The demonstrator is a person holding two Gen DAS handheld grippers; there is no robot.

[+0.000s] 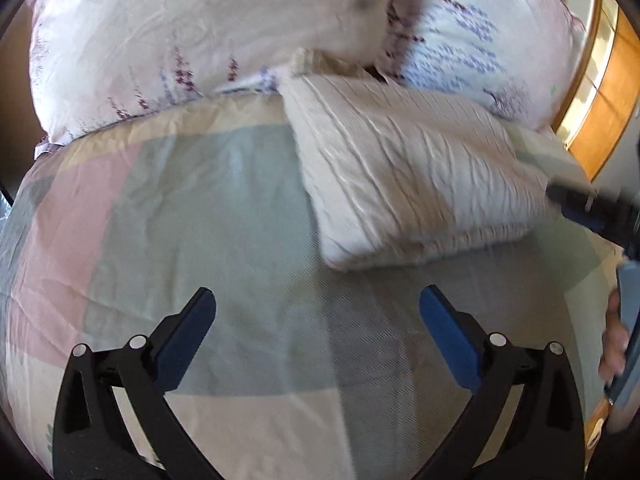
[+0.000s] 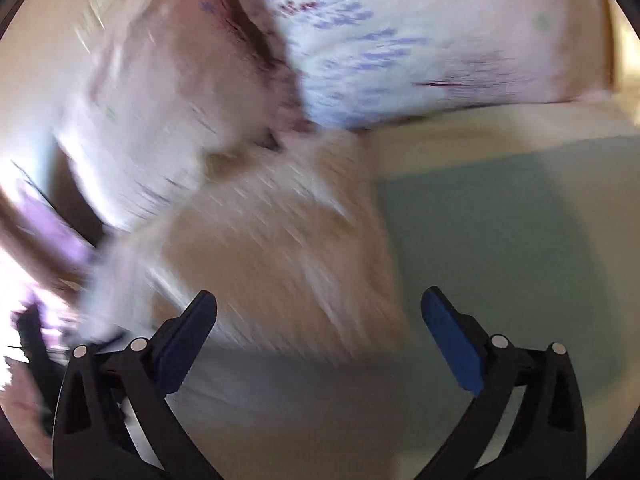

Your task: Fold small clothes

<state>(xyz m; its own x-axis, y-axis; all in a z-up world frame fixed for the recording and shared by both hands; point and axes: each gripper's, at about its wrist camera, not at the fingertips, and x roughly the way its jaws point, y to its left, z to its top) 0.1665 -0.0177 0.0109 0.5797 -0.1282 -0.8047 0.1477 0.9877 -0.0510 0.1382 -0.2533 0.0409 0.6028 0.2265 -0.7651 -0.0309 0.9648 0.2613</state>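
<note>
Holding both the left gripper (image 1: pixel 318 322) and the right gripper (image 2: pixel 319 322) wide apart and empty, we see the folded cream garment (image 1: pixel 408 168) lying on the pastel bedsheet (image 1: pixel 180 220).

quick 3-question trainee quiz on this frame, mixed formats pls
1. True or false: the left tool is shut on the folded cream garment.
2. The garment lies on: A) the patchwork bedspread B) a wooden table C) the floor.
3. Fill in: behind the garment sit two floral ____.

Key: 1 false, its jaws are open and empty, short of the garment; the right tool is open too. 2 A. 3 pillows.
</note>
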